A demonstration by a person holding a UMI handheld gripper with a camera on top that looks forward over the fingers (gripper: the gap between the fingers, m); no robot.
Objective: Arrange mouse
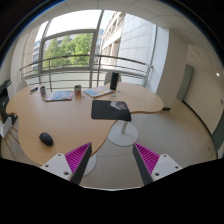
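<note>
A dark mouse (46, 139) lies on the wooden table (65, 122), left of and a little beyond my fingers. A black mouse pad (110, 109) lies further ahead near the table's curved edge, with a small cup-like object (121, 104) on it. My gripper (113, 160) is open and empty, its magenta pads (78, 157) spread wide above the floor beside the table. Nothing stands between the fingers.
A white round chair base or stool (127, 131) stands on the floor just ahead of the fingers. Books and small items (58, 96) lie at the table's far side. Large windows and a railing (90, 62) are beyond. A door (186, 85) is at the right.
</note>
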